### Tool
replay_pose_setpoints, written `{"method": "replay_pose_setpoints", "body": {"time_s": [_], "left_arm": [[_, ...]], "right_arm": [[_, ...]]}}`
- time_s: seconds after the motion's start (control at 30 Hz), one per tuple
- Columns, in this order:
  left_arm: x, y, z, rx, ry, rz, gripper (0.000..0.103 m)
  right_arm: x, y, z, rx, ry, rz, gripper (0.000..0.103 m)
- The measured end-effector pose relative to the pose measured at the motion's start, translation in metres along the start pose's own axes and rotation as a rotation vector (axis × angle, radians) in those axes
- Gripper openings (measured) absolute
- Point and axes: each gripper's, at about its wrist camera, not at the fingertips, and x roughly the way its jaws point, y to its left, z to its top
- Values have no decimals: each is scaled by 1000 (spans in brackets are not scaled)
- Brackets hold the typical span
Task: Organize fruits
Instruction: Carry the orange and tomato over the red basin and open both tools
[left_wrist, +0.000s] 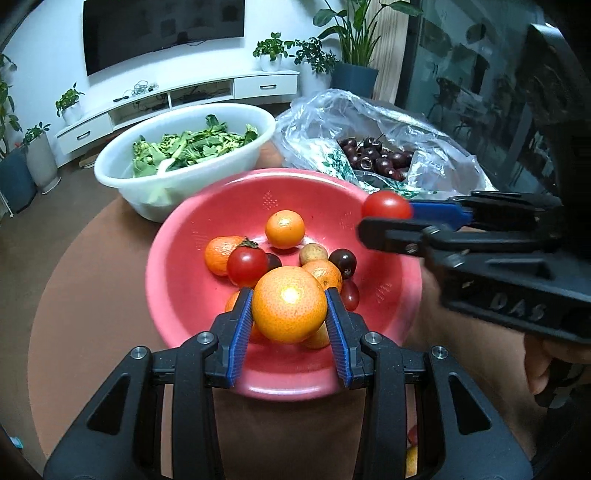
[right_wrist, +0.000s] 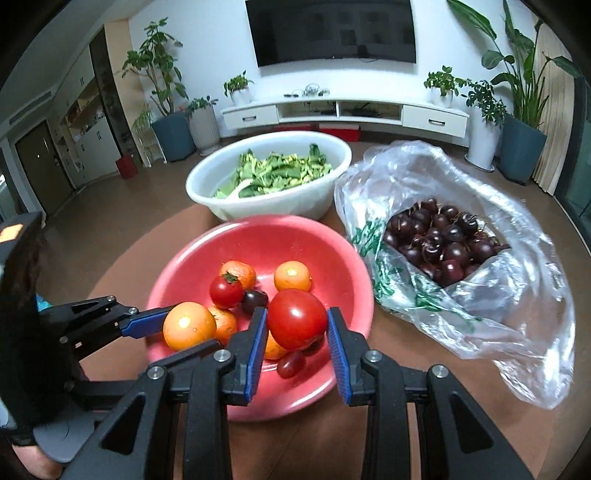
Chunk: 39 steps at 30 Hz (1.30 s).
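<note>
The left gripper (left_wrist: 289, 310) clamps an orange (left_wrist: 289, 304) and the right gripper (right_wrist: 297, 325) clamps a tomato (right_wrist: 297, 319), both held just above the red bowl (left_wrist: 207, 221) beneath them. Lifting each fruit clear probably allows sorting by kind; the cherries (right_wrist: 441, 242) sit bagged ahead and right of the right gripper.

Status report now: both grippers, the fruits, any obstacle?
Left gripper shut on orange. Right gripper shut on tomato. Both above pink bowl. No obstacle seen.
</note>
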Motion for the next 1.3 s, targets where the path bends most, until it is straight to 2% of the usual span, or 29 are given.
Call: {"method": "replay_pose_setpoints", "body": {"time_s": [0.27, 0.63, 0.73, 0.9, 1.13, 1.2, 1.3], "left_arm": [[22, 0, -2, 5, 15, 13, 36], [21, -1, -3, 8, 8, 17, 37], [20, -1, -3, 6, 5, 25, 40], [13, 3, -3, -16, -15, 31, 54], [-5, 0, -7, -22, -45, 22, 56], [-15, -1, -10, -27, -64, 21, 66], [-32, -1, -18, -44, -90, 17, 71]], "right_arm": [[29, 0, -1, -21, 49, -13, 35], [40, 10, -1, -66, 65, -35, 35], [40, 11, -2, -76, 71, -40, 36], [36, 10, -2, -74, 64, -43, 37], [23, 10, -4, -69, 42, -44, 46], [14, 10, -7, -67, 26, -39, 50], [-6, 7, -14, -53, -12, -38, 55]]}}
